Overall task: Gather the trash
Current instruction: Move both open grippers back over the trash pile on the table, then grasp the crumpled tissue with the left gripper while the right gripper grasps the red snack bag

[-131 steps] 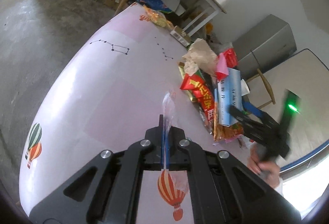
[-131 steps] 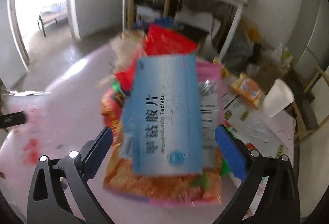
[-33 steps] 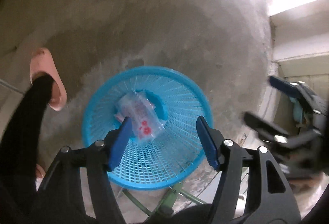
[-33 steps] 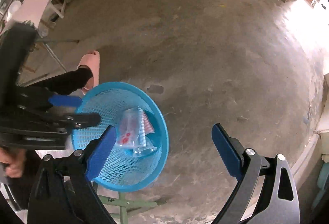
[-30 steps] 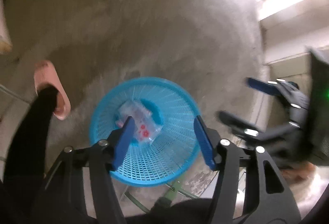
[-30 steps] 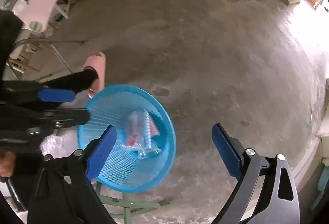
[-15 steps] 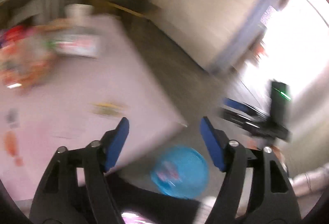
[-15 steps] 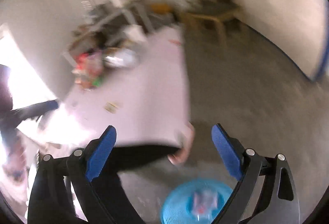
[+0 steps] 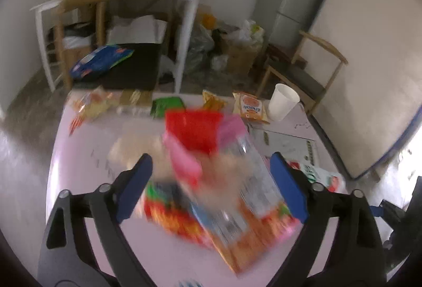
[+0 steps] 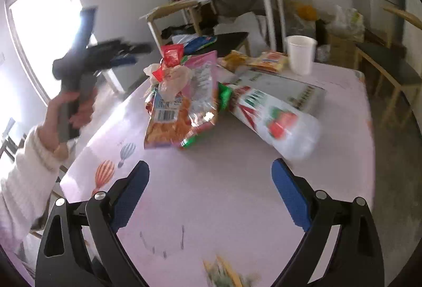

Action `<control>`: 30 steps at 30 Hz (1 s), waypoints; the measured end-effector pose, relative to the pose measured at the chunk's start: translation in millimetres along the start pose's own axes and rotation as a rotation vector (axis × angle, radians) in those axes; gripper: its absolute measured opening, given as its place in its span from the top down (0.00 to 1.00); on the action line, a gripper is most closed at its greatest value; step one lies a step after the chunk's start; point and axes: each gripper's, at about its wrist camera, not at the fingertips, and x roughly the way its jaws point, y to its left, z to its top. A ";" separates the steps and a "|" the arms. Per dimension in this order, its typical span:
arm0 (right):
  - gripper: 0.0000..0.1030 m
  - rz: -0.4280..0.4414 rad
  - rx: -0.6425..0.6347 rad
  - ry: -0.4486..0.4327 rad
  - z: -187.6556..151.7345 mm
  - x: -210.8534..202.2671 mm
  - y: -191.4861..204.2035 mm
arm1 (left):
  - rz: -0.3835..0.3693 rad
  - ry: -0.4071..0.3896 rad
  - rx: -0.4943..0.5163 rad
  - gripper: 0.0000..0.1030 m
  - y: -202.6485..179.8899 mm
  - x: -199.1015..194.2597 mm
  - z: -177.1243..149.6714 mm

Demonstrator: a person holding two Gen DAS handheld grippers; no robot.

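Left gripper w/ jaws spread wide, just been opening, gripping nothing; the heap of snack wrappers lies on the pink table straight ahead, seen in the gap btwn the blue pads but blurred, can't tell if anything touches. Beyond the jaws: paper cup ahead and to the right, an orange packet just beside it, a green packet ahead near centre, more wrappers ahead-left at the far edge. Right gripper also wide open, empty, over bare tabletop; the wrapper heap is ahead of its jaws and slightly left, a clear plastic bag w/ red print ahead-right, lying just beside the heap. A flat printed box lies behind that bag, cup further back. Small yellowish scrap on the table below the jaws, near the pic's bottom edge. In the right view a hand in a white sleeve holds the left gripper up, off to the left of the jaws.
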 end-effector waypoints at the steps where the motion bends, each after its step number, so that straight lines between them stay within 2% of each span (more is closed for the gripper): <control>1: 0.11 0.008 -0.013 0.005 6.2 9.4 3.8 | 0.017 0.008 0.022 0.16 2.8 12.1 5.9; 6: 0.11 0.028 -0.085 0.031 40.6 41.9 25.7 | -0.013 0.047 0.035 0.16 27.6 56.6 33.9; 8: 0.11 0.046 -0.130 0.054 65.8 59.4 31.3 | 0.006 0.036 0.054 0.36 30.7 61.8 38.5; 9: 0.11 0.059 -0.148 0.063 77.4 68.4 33.7 | 0.011 0.048 0.071 0.54 30.6 65.1 39.7; 10: 0.11 0.078 -0.165 0.074 87.9 77.2 35.6 | 0.000 0.065 0.081 0.65 31.4 68.1 40.1; 11: 0.11 0.090 -0.179 0.087 102.5 90.9 38.4 | -0.010 0.081 0.085 0.70 34.1 71.5 39.7; 13: 0.11 0.107 -0.187 0.109 120.1 113.6 42.2 | -0.022 0.088 0.088 0.92 36.2 72.6 36.8; 15: 0.11 0.120 -0.164 0.126 132.6 135.0 43.0 | -0.045 0.076 0.077 1.00 39.5 69.5 36.4; 20: 0.11 0.184 -0.060 0.203 138.7 169.5 42.4 | -0.075 0.041 0.027 1.00 48.0 57.2 37.0; 24: 0.12 0.157 -0.125 0.213 124.9 169.5 56.8 | -0.090 0.009 -0.009 1.00 57.1 39.8 33.8; 26: 0.12 0.162 -0.142 0.213 118.7 164.1 61.7 | -0.135 0.018 -0.137 0.79 78.0 27.0 25.4; 27: 0.12 0.163 -0.141 0.215 117.1 162.6 61.7 | -0.152 0.015 -0.197 0.43 87.4 21.3 20.7; 28: 0.12 0.162 -0.137 0.215 114.3 160.8 60.6 | -0.166 0.006 -0.278 0.23 100.7 14.4 11.3; 30: 0.12 0.155 -0.114 0.205 119.7 160.9 56.7 | -0.162 0.035 -0.383 0.23 116.7 11.9 -6.8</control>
